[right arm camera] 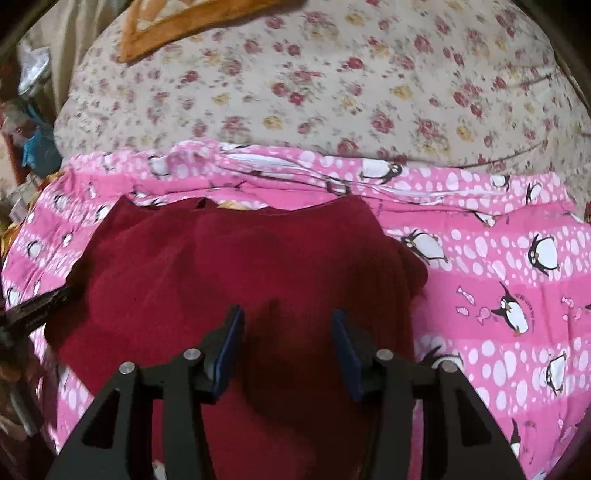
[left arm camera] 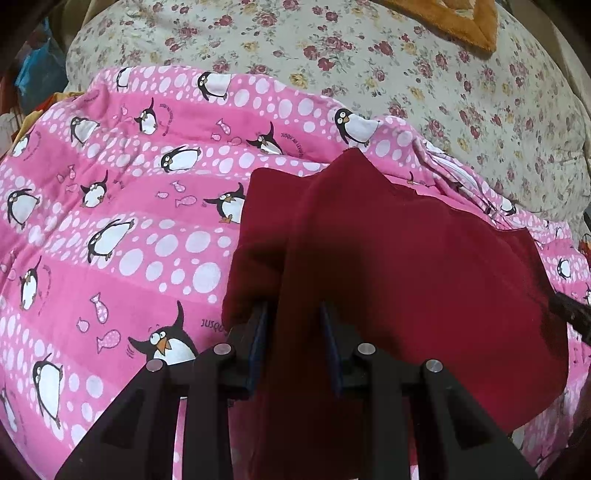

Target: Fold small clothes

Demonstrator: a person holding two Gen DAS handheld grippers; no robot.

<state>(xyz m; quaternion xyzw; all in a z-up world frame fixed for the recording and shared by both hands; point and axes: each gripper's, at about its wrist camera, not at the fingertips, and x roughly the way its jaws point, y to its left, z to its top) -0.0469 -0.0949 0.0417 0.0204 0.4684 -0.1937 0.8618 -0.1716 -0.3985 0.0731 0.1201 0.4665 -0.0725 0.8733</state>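
Observation:
A dark red garment (left arm camera: 424, 266) lies on a pink penguin-print blanket (left arm camera: 122, 221). In the left wrist view a raised fold of the red cloth runs between the fingers of my left gripper (left arm camera: 295, 317); the jaws stand a little apart with the cloth bunched between them. In the right wrist view the same garment (right arm camera: 240, 258) is spread flat, and my right gripper (right arm camera: 287, 325) hovers over its near part with jaws wide apart and nothing pinched. Each gripper's tip shows at the edge of the other view: the right gripper (left arm camera: 570, 314) and the left gripper (right arm camera: 37, 306).
A cream floral bedsheet (left arm camera: 369, 55) lies beyond the pink blanket (right arm camera: 517, 295). An orange-brown cushion corner (left arm camera: 458, 18) sits at the far edge. Cluttered items, among them blue plastic (right arm camera: 37, 147), lie off the bed's left side.

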